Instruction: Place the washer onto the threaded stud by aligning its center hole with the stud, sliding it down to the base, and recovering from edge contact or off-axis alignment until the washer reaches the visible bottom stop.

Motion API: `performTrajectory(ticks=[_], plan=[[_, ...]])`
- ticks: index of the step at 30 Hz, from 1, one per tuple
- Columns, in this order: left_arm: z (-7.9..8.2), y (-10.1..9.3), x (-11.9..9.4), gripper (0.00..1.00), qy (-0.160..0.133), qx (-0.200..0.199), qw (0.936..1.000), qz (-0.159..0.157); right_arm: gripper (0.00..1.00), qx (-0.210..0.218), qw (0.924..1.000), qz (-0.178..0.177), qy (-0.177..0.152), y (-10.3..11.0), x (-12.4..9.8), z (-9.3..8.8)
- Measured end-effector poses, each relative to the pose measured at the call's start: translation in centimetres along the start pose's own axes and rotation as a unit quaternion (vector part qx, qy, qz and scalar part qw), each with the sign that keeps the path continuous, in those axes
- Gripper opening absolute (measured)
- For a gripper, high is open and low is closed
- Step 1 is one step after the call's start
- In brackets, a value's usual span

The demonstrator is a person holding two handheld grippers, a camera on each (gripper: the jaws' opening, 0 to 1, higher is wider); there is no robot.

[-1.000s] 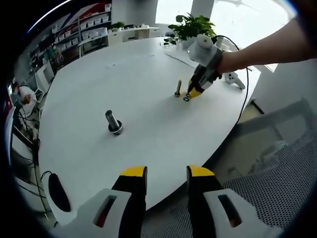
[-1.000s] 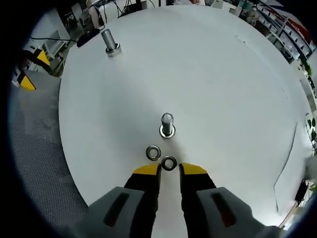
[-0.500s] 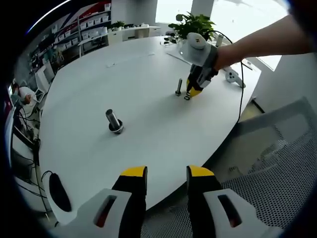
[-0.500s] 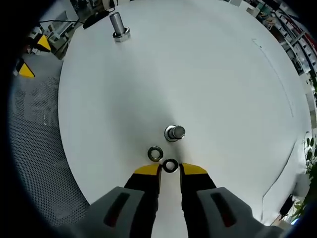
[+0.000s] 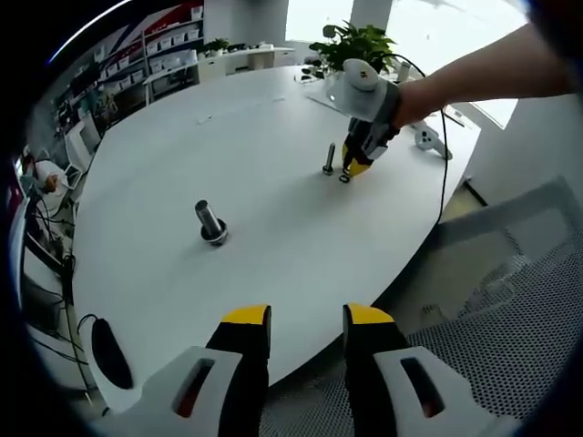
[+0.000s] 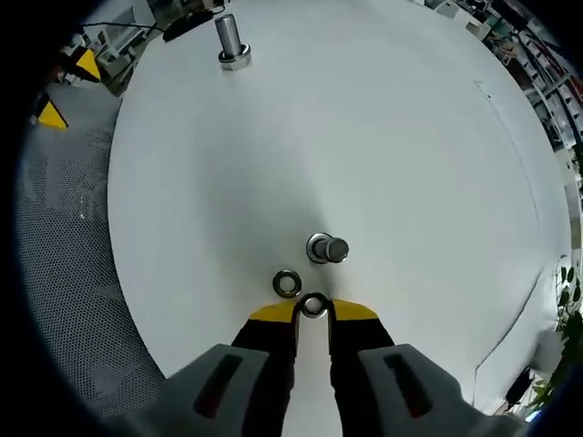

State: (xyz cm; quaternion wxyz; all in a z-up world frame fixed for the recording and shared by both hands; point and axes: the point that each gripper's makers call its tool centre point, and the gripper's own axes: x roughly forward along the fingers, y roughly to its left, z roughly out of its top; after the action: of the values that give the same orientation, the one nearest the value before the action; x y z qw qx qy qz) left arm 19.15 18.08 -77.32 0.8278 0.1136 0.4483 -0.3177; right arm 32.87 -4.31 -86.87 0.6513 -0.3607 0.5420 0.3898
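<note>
On the white round table (image 6: 410, 137) a small threaded stud (image 6: 326, 248) stands upright just ahead of my right gripper (image 6: 313, 312). One washer (image 6: 313, 305) lies flat on the table, half in between the yellow fingertips (image 6: 273, 312), which stand narrowly apart on either side of it. A second washer (image 6: 287, 283) lies a little ahead and to the left, beside the stud. From the left gripper view, the right gripper (image 5: 358, 167) is tipped down onto the table next to the stud (image 5: 328, 159). My left gripper (image 5: 305, 328) hangs open off the table's edge, holding nothing.
A larger bolt (image 5: 211, 223) (image 6: 230, 41) stands upright farther across the table. A dark mouse (image 5: 107, 350) lies near the table edge. A plant (image 5: 360, 45), a white device (image 5: 428, 141) and a cable sit beyond the person's arm (image 5: 483, 77). A mesh chair (image 5: 510, 300) is below right.
The right gripper has crept forward and tipped more over the stud, so the near washer now sits between its fingertips instead of just ahead of them. The left gripper has not moved.
</note>
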Motion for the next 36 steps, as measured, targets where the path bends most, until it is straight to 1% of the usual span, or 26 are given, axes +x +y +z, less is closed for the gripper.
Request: performTrajectory(ticks=[4,7,11,14,15,18,20,21,24,26,27,28,30,36], plan=[[0.1,0.0,0.0,0.3,-0.001,-0.001,1.0,0.001,0.14,0.013,0.9998,-0.009,-0.008,0.0,0.0,-0.1],[0.1,0.0,0.0,0.3,-0.002,-0.001,1.0,0.001,0.14,0.038,0.9987,-0.015,-0.031,-0.1,-0.1,-0.1],[0.2,0.1,0.0,0.3,-0.005,-0.003,1.0,0.002,0.14,0.052,0.9971,-0.024,-0.051,0.0,-0.3,-0.2],[0.3,0.1,-0.1,0.3,-0.008,-0.003,1.0,0.003,0.14,0.08,0.9933,-0.035,-0.076,-0.1,-0.3,-0.2],[0.4,0.2,-0.2,0.3,-0.01,-0.003,0.9999,0.003,0.14,0.087,0.9913,-0.041,-0.089,-0.1,-0.4,-0.2],[0.8,0.3,-0.3,0.3,-0.02,-0.007,0.9998,0.007,0.14,0.096,0.9885,-0.051,-0.105,-0.1,-0.4,-0.4],[1.3,0.5,-0.6,0.3,-0.033,-0.017,0.9993,0.007,0.14,0.102,0.9875,-0.052,-0.108,0.0,-0.4,-0.4],[1.4,0.5,-0.6,0.3,-0.036,-0.017,0.9992,0.009,0.13,0.103,0.9874,-0.051,-0.108,0.0,-0.4,-0.4],[1.4,0.6,-0.5,0.3,-0.036,-0.017,0.9991,0.01,0.13,0.115,0.9871,-0.046,-0.102,-0.1,-0.4,-0.5],[1.4,0.5,-0.5,0.3,-0.037,-0.016,0.9991,0.01,0.13,0.118,0.9878,-0.046,-0.09,0.0,-0.5,-0.8],[1.4,0.6,-0.6,0.3,-0.038,-0.016,0.9991,0.011,0.13,0.111,0.9878,-0.058,-0.092,-0.2,-0.7,-0.9],[1.5,0.6,-0.6,0.3,-0.039,-0.016,0.9991,0.011,0.13,0.114,0.9868,-0.06,-0.098,-0.1,-0.9,-0.8],[1.5,0.7,-0.6,0.31,-0.04,-0.017,0.999,0.013,0.13,0.138,0.9841,-0.05,-0.1,0.1,-1.0,-0.8],[1.4,0.6,-0.6,0.31,-0.036,-0.014,0.9992,0.012,0.13,0.134,0.9837,-0.052,-0.108,-0.1,-1.8,-0.5]])
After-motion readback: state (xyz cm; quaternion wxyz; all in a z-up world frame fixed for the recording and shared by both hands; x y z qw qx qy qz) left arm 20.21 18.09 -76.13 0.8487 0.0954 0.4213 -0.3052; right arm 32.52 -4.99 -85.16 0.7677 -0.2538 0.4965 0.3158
